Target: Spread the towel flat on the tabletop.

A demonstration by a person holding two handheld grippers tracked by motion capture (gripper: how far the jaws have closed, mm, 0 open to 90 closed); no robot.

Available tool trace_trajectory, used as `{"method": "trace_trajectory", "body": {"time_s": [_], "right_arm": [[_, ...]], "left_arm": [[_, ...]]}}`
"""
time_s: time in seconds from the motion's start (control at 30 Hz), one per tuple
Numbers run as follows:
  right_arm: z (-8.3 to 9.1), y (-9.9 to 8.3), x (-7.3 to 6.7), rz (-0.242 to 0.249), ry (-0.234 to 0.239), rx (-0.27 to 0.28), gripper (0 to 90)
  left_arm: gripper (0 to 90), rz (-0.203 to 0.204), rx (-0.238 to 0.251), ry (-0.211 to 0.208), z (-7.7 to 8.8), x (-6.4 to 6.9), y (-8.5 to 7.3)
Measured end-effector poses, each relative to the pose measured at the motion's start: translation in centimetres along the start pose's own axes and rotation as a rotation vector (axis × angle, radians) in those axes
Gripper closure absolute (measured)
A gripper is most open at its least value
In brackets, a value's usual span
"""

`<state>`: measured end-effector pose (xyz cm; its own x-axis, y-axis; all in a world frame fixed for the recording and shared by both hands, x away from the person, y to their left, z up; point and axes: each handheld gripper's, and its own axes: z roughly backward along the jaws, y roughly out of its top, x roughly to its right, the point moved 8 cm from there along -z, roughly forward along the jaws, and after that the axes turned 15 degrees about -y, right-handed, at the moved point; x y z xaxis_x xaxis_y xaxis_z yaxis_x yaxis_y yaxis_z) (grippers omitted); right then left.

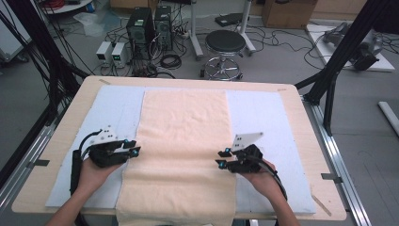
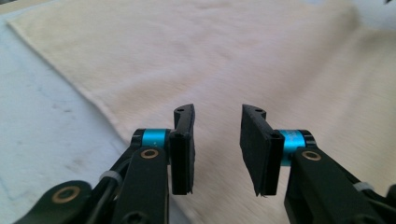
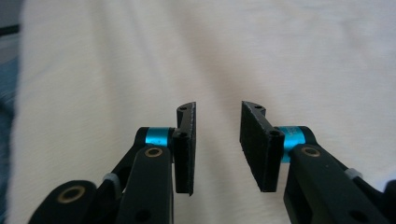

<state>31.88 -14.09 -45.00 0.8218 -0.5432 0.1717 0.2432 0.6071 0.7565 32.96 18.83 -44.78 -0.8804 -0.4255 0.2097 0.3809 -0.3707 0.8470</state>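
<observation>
A cream cloth (image 1: 183,141) lies flat down the middle of the table, its near end hanging over the front edge. My left gripper (image 1: 133,147) hovers at the cloth's left edge, jaws open with nothing between them. In the left gripper view, the cloth (image 2: 224,60) spreads out beyond the left gripper (image 2: 217,142). My right gripper (image 1: 221,158) hovers over the cloth's right side, open and empty as well. The right gripper view has the right gripper (image 3: 217,142) above the cloth (image 3: 233,56).
A pale blue mat (image 1: 117,110) covers the wooden table (image 1: 301,122) under the cloth. Beyond the table stand a black stool (image 1: 225,44), computer towers (image 1: 140,28) and loose cables. Black frame posts (image 1: 343,52) rise at the right.
</observation>
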Motion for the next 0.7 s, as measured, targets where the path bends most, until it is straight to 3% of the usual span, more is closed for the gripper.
{"method": "trace_trajectory", "body": {"time_s": [0.07, 0.13, 0.17, 0.2, 0.27, 0.37, 0.47, 0.57, 0.7], "right_arm": [[0.1, -0.5, -1.3, 0.026, 0.037, -0.008, 62.8], [-0.1, -1.2, -2.3, 0.021, 0.085, -0.029, 62.3], [-0.4, -1.6, -2.6, 0.034, 0.085, -0.05, 62.1], [-0.8, -2.1, -2.7, 0.043, 0.084, -0.079, 62.6], [-1.5, -2.5, -2.9, 0.056, 0.09, -0.115, 69.0], [-2.0, -2.8, -2.8, 0.056, 0.098, -0.14, 74.3], [-2.4, -2.9, -2.0, 0.018, 0.084, -0.149, 70.9], [-2.3, -2.9, -1.7, 0.001, 0.071, -0.148, 68.1], [-0.7, -1.9, -1.8, 0.014, 0.043, -0.062, 66.1]], "left_arm": [[59.3, -0.013, -0.021, -0.059, 0.1, 1.5, -0.8], [58.1, -0.03, -0.054, -0.097, -0.2, 2.4, -1.6], [58.1, -0.027, -0.071, -0.122, -0.5, 2.7, -2.0], [59.1, -0.033, -0.098, -0.13, -0.8, 2.8, -2.4], [71.3, -0.03, -0.155, -0.158, -1.6, 2.8, -3.2], [80.4, -0.035, -0.203, -0.142, -2.6, 2.2, -3.7], [78.0, -0.01, -0.202, -0.107, -3.1, 1.4, -3.4], [69.0, -0.009, -0.175, -0.086, -2.9, 1.2, -2.7], [62.3, -0.039, -0.104, -0.071, -1.3, 2.2, -1.6]]}}
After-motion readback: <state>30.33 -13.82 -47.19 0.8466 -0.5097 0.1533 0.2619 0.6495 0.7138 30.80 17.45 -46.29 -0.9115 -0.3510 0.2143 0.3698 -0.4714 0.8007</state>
